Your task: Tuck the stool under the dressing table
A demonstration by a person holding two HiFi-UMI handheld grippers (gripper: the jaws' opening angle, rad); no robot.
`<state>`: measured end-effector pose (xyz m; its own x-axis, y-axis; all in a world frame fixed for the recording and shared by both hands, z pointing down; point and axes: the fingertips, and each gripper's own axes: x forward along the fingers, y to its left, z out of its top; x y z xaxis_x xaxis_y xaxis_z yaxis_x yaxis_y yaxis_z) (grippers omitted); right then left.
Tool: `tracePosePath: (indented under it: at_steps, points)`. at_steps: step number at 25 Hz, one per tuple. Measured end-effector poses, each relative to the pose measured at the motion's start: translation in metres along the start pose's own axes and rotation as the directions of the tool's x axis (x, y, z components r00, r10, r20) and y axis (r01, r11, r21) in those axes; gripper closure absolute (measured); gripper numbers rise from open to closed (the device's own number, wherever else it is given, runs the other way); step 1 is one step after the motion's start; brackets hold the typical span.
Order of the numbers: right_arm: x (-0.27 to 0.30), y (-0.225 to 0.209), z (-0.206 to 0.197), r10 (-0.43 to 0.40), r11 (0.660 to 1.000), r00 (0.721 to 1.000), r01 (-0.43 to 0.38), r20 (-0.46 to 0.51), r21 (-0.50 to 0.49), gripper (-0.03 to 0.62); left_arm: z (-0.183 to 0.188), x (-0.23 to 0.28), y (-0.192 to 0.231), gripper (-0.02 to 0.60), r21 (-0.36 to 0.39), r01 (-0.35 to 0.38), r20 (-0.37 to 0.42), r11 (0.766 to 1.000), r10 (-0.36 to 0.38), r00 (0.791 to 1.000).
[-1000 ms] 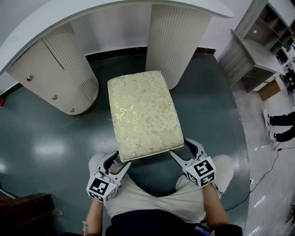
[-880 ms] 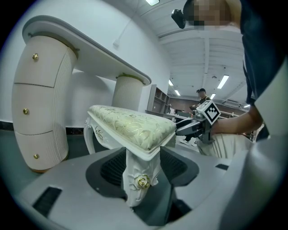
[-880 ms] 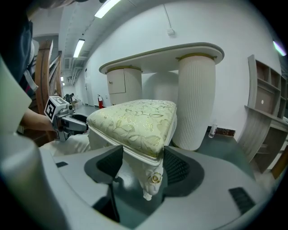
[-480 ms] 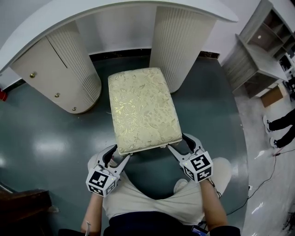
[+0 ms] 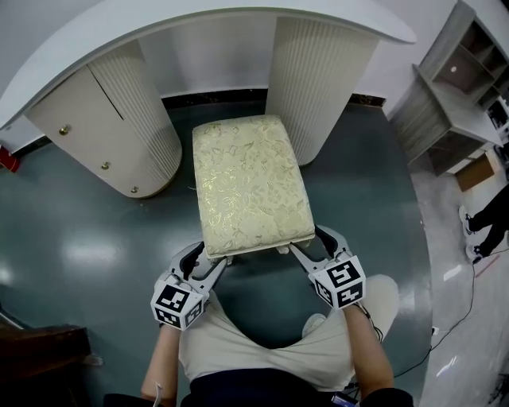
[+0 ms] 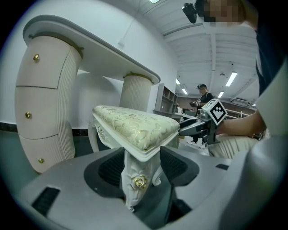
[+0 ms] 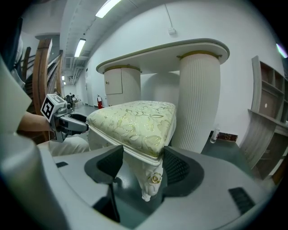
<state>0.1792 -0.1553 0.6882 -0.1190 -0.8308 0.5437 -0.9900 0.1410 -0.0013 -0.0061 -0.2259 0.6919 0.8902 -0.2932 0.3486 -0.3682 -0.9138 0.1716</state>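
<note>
The stool point(image 5: 250, 187) has a cream cushion with gold flower print and white carved legs. It stands on the dark green floor, its far end between the two fluted pedestals of the white dressing table point(image 5: 199, 16). My left gripper point(image 5: 205, 266) is shut on the stool's near-left corner. My right gripper point(image 5: 314, 246) is shut on the near-right corner. In the left gripper view a carved leg with a gold rosette point(image 6: 137, 182) sits between the pads of the left gripper point(image 6: 141, 168). The right gripper view shows the right gripper point(image 7: 141, 168) clamped on the other corner leg point(image 7: 153, 177) the same way.
The left pedestal point(image 5: 111, 119) has drawers with gold knobs; the right pedestal point(image 5: 322, 79) is close beside the stool. A grey shelf unit point(image 5: 453, 103) stands at the right, with another person's feet point(image 5: 477, 230) and a floor cable point(image 5: 445, 318) near it. Dark wooden furniture point(image 5: 40, 358) is at the lower left.
The stool has slid forward toward the gap between the pedestals, and both grippers have gone with it, still at its near corners.
</note>
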Motion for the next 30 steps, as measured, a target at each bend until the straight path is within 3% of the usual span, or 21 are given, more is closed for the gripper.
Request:
tracePosePath:
  at_steps: [30]
  points:
    - [0.064,-0.017,0.042,-0.115,0.993,0.982,0.119,-0.152,0.019,0.313,0.023,0.034,0.07,0.333,-0.013,-0.046,-0.051,0.999,0.045,0.998]
